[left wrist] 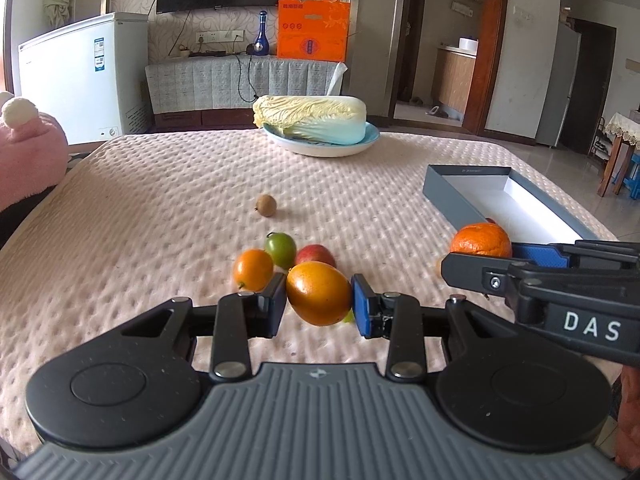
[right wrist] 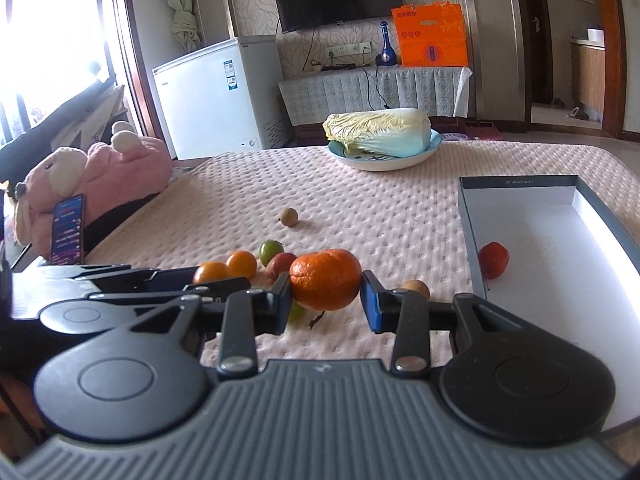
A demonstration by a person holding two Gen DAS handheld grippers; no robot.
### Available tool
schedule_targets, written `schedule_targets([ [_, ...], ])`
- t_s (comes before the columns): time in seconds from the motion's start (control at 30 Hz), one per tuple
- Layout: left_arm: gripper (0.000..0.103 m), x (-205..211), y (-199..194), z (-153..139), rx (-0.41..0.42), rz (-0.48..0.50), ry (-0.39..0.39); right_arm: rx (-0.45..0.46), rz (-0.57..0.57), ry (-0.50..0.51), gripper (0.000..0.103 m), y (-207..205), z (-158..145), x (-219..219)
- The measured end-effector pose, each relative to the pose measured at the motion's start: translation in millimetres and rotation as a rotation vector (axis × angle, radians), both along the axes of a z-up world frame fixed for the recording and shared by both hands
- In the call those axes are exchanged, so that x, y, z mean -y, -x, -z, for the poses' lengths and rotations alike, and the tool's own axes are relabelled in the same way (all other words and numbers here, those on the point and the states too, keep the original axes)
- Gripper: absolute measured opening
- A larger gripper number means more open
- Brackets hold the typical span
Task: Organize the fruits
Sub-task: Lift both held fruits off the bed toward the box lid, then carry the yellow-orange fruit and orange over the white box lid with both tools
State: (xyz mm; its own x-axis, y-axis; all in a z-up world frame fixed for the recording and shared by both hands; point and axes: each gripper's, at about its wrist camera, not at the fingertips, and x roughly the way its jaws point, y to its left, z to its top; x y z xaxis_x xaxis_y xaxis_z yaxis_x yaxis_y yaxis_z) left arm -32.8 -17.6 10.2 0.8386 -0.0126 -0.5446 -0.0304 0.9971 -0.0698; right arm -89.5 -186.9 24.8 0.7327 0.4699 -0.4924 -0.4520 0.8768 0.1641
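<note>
Two fruits are in my grip at once. My left gripper (left wrist: 319, 300) has its fingers pinching a smooth orange-yellow oval fruit (left wrist: 319, 293) just above the pink dimpled bedspread (left wrist: 160, 216), and my right gripper (right wrist: 326, 294) has its fingers clamped on a round, wrinkly orange mandarin (right wrist: 325, 279), also clear of the cover.

Right behind the oval fruit sits the leftover cluster: a small round orange fruit (left wrist: 253, 269), a green one (left wrist: 281, 249) and a reddish one (left wrist: 315, 255), all bunched close. A little brown fruit (left wrist: 266, 205) lies alone further out. To the right is the shallow grey cardboard box with a white inside (right wrist: 520, 216), and one small red fruit (right wrist: 493, 260) is already in it. By my reading, that's where both of mine go. Beyond, a pale napa cabbage (left wrist: 316, 118) rests on a light blue plate (left wrist: 370, 140).

Now the risks. Both fruits are held only at their widest sides by small pads, so a quick swing could let the smooth oval one squirt out and roll across the bed. The two grippers ride close together, and the left has to cross toward the box on the right, so I could knock one into the other. The box wall is low and light: clip it with a finger and it slides. And there's a small tan fruit (right wrist: 416, 289) just beside my right fingers, easy to nudge.
</note>
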Motion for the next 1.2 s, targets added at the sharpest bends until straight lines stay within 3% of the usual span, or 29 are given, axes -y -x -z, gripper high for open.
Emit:
schedule_targets([
  [1.2,0.04,64,-15,-5,0.018,0.098,0.01,0.041,0.053,-0.041,0.039,12,-16,59],
])
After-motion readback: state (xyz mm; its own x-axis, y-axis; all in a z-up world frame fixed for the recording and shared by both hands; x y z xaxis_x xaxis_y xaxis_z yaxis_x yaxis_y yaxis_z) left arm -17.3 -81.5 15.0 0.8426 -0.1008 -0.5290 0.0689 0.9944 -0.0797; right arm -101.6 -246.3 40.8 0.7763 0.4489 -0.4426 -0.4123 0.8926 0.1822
